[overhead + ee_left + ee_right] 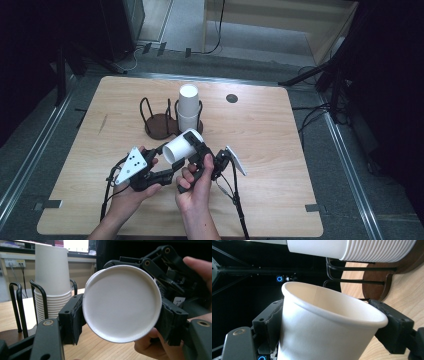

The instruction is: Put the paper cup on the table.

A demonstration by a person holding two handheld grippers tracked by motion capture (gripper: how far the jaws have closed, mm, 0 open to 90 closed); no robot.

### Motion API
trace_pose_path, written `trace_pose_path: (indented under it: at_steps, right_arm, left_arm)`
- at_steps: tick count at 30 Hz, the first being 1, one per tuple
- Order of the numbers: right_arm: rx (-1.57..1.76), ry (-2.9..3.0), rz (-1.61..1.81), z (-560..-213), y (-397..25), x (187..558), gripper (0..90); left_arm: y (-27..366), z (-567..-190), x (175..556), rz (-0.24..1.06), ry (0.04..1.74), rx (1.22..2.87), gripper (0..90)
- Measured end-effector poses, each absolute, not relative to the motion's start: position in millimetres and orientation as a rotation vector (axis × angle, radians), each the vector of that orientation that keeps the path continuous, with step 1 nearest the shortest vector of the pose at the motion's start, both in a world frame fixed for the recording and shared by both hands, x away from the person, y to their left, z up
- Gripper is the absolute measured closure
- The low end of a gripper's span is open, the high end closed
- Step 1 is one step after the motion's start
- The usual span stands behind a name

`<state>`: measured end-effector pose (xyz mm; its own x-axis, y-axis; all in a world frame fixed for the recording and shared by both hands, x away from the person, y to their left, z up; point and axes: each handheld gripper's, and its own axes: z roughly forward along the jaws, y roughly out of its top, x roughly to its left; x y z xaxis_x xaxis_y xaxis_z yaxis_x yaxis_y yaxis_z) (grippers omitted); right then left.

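High view: paper cup (181,145) clamped between both hand-held grippers (left (159,159), right (199,150)), bare table (280,150) rightward.

This looks like a lab or recording room rather than a home. A bare wooden table (260,150) stands on grey carpet (345,165) with metal floor rails (30,155) to left and right, black tripod legs (310,75) and trailing cables (215,30) at the far side. Dark curtains (395,75) close in the sides, and wall sockets (15,263) sit on a pale wall behind.
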<state>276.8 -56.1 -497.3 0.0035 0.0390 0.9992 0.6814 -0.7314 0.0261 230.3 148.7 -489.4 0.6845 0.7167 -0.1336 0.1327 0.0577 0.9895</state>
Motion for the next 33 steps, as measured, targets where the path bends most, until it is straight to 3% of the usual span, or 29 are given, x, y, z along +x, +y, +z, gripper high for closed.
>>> trace_pose_path:
  at_steps: [9,19,23,33]
  right_arm:
    - [-1.838,-0.802,-1.868,-494.6,-61.4,276.1,19.1]
    - [-1.862,-0.846,-1.972,-491.7,-69.7,276.9,19.5]
    - [-1.890,-0.888,-2.011,-490.7,-73.0,277.3,19.6]
    - [-1.946,-1.058,-2.118,-490.0,-78.7,277.0,19.7]
  left_arm:
    - [157.4,-486.7,230.8,0.482,0.752,1.423,22.6]
    - [166.2,-484.8,231.1,0.418,0.748,1.476,13.3]
    - [171.3,-487.4,233.2,0.441,0.779,1.496,8.5]
    - [197.8,-501.8,242.4,0.535,0.912,1.538,8.1]
